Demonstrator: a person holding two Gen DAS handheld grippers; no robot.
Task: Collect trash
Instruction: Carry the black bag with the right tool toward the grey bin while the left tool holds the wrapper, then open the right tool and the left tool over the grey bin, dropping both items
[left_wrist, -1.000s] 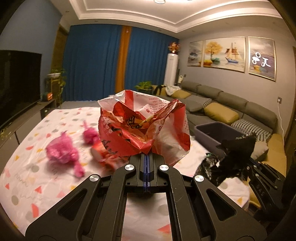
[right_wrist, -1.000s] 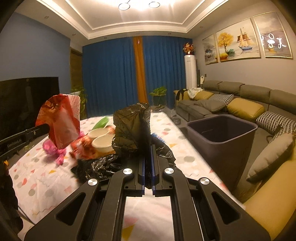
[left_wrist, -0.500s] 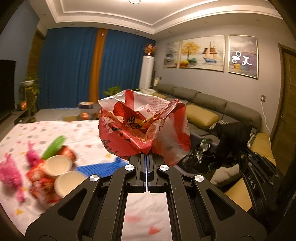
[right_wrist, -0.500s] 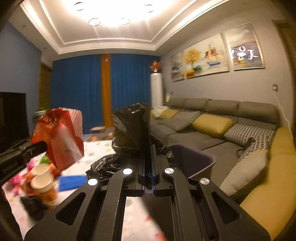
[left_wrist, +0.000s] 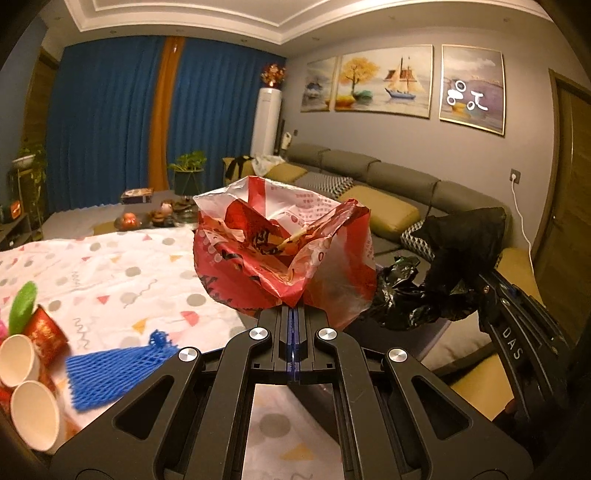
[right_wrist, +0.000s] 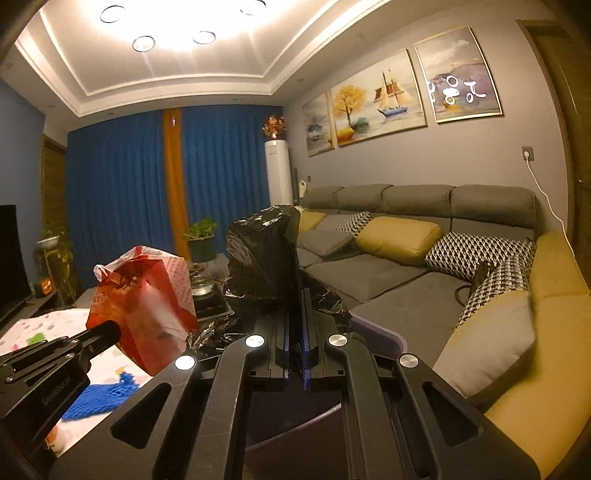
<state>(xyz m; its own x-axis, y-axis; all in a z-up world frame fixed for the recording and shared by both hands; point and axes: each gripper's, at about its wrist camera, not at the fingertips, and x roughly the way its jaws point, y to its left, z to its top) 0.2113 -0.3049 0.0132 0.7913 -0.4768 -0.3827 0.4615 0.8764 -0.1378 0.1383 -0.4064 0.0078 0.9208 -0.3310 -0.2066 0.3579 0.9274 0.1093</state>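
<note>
My left gripper (left_wrist: 292, 314) is shut on a crumpled red and white plastic bag (left_wrist: 280, 247), held up over the right edge of the patterned table (left_wrist: 122, 273). My right gripper (right_wrist: 295, 295) is shut on a black plastic bag (right_wrist: 262, 266), and the rest of that black bag (left_wrist: 436, 288) hangs to the right of the red bag. The red bag (right_wrist: 147, 302) shows left of the black one in the right wrist view. A dark purple bin's rim (right_wrist: 384, 332) lies right under my right gripper, mostly hidden by it.
Two paper cups (left_wrist: 26, 384), a red cup (left_wrist: 44, 328), a green piece (left_wrist: 22, 306) and a blue foam net (left_wrist: 110, 369) lie on the table's left part. A grey sofa (right_wrist: 406, 266) with yellow and patterned cushions fills the right.
Both grippers have swung right with their bags, from above the table's middle to its right edge. The pink trash has left the view; the bin has slid beneath the right gripper.
</note>
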